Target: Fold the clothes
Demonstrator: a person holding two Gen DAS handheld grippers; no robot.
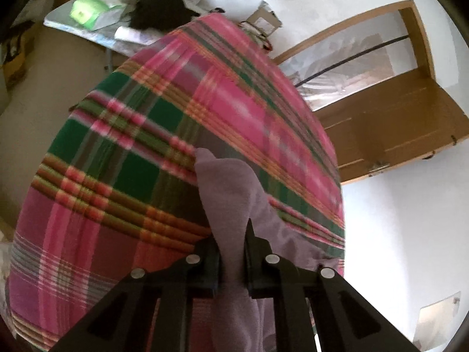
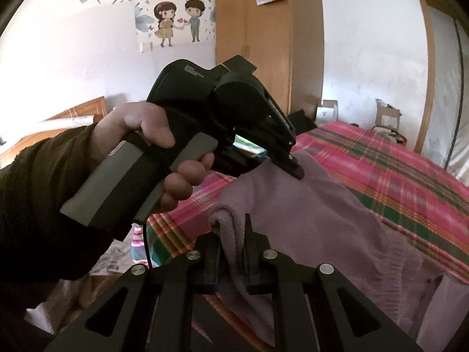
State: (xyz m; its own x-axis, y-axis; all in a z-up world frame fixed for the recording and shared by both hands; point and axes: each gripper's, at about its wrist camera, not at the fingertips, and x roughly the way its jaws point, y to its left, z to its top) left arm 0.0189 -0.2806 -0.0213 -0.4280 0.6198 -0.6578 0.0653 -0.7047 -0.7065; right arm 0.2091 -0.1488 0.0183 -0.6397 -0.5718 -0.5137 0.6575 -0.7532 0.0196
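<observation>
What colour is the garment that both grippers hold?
The garment is pale lilac, clearest in the right wrist view.

Only print seen was three small pale lines on the black plastic housing of the left gripper (image 2: 294, 165), in the right wrist view, too tiny to read. The cartoon wall sticker (image 2: 178, 20) of two children carried a row of small characters on top, also unreadable. Left wrist view showed no legible text.
</observation>
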